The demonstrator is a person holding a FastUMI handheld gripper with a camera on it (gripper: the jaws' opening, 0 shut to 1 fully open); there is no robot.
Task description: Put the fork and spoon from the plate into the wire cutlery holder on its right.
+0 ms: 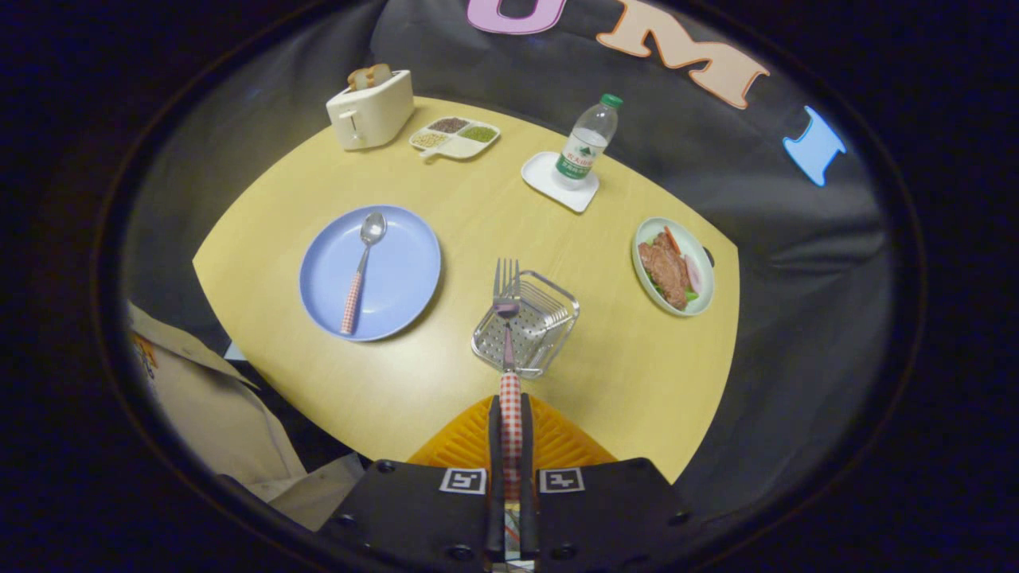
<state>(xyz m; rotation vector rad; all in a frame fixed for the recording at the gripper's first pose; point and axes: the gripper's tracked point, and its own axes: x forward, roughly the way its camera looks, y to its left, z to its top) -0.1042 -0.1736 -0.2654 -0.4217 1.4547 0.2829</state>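
— Checked red-and-white, that's the handle we see clamped in our tool [510, 446]: both fingers are closed tight against the fork [507, 334], one on each side of its handle.

— And how do we hold it?

— We're high above the worktop [446, 382], looking steeply down. The fork runs straight ahead from the fingers, tines forward, and its metal neck and head lie over the wire cutlery holder [527, 322], which sits just beyond the fingertips. Whether the tines touch the wire, we cannot tell.

— Where's the other piece?

— The spoon [362, 267] lies on the blue plate [398, 270], bowl pointing away from us, checked handle toward us. The plate is left of the holder, near it but apart.

— What else do we see?

— A dish of meat and greens [673, 267] to the right of the holder, a water bottle [587, 143] standing on a white coaster [549, 179] farther back, a divided tray [455, 137] and a toaster [371, 110] with bread in it at the far side. A beige sleeve [207, 414] shows beside the worktop's near left edge.
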